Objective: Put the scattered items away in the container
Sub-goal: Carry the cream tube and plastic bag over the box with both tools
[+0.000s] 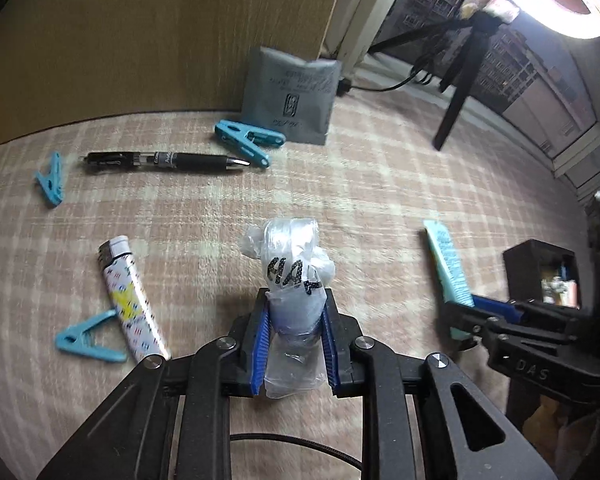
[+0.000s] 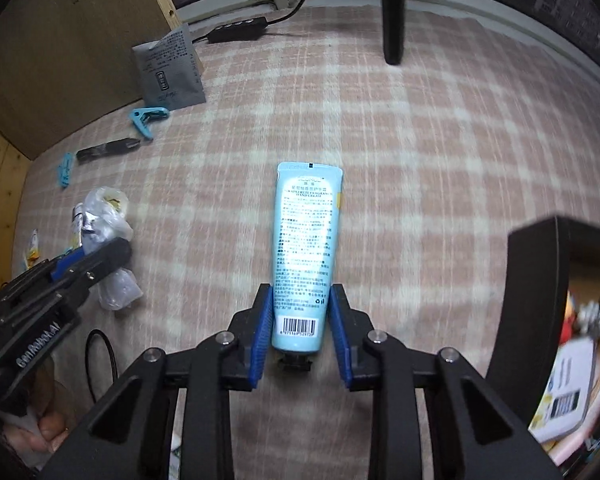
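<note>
My left gripper [image 1: 295,312] is shut on a clear plastic-wrapped packet [image 1: 294,280] with black lettering, held above the checked cloth; it also shows in the right wrist view [image 2: 104,224]. My right gripper [image 2: 302,304] is shut on a light blue hand cream tube [image 2: 305,248], cap end toward the camera; the tube also shows in the left wrist view [image 1: 446,264]. The black container [image 2: 536,312] stands at the right, with several items inside; it also shows in the left wrist view [image 1: 540,270].
On the cloth lie a black pen [image 1: 160,160], three blue clothes pegs [image 1: 246,140] [image 1: 51,178] [image 1: 90,338], a patterned lighter [image 1: 130,298] and a grey sachet [image 1: 290,96] against the wooden board. A black tripod leg [image 1: 454,100] and cable stand at the back.
</note>
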Demonstrator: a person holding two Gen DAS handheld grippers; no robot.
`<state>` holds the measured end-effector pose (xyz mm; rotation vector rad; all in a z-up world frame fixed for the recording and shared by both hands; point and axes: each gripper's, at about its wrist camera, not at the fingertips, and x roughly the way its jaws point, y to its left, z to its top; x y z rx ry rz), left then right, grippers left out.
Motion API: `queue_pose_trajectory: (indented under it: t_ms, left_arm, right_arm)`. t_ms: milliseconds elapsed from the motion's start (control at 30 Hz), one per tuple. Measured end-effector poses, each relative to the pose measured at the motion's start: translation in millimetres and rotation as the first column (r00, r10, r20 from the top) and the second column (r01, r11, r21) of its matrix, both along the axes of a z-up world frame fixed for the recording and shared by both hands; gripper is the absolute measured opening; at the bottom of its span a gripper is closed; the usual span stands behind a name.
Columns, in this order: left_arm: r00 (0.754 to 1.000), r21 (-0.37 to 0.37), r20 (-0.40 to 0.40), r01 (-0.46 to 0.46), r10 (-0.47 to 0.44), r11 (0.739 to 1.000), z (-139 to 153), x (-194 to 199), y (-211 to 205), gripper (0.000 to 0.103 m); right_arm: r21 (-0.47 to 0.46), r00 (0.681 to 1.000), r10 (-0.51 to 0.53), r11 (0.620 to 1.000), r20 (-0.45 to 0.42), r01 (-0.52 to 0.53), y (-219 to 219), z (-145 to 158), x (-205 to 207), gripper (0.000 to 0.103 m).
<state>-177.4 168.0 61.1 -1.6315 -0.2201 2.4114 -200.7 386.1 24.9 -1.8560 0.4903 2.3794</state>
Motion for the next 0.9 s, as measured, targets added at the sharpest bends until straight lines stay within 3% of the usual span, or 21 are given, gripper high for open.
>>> queue_pose_trajectory:
  t_ms: [233, 367, 467, 700, 900]
  left_arm:
    - [0.998, 0.006, -0.049, 0.035, -0.034, 0.999, 34, 18, 11, 0.021]
    - [0.994, 0.016, -0.073, 0.083, -0.082, 0.996, 52, 20, 36, 0.021]
    - [0.988, 0.019, -0.087, 0.13, -0.128, 0.991, 63, 21, 60, 0.021]
    - [0.96, 0.011, -0.115, 0.257, -0.254, 0.966, 81, 24, 137, 0.022]
    - [0.931, 0.033, -0.116, 0.352, -0.346, 0.935, 87, 31, 202, 0.022]
  right_arm:
    - [-0.01, 0.997, -0.022, 1.0, -0.077, 0.021, 5, 26, 74, 0.027]
    - [-0.003, 0.992, -0.049, 0.999, -0.119, 0.049, 32, 66, 63, 0.027]
    - [0.008, 0.986, -0.081, 0.996, -0.146, 0.083, 70, 100, 74, 0.027]
    - [0.055, 0.958, -0.213, 0.972, -0.194, 0.227, 131, 120, 117, 0.027]
    - [0.114, 0.916, -0.352, 0.919, -0.194, 0.377, 204, 127, 164, 0.027]
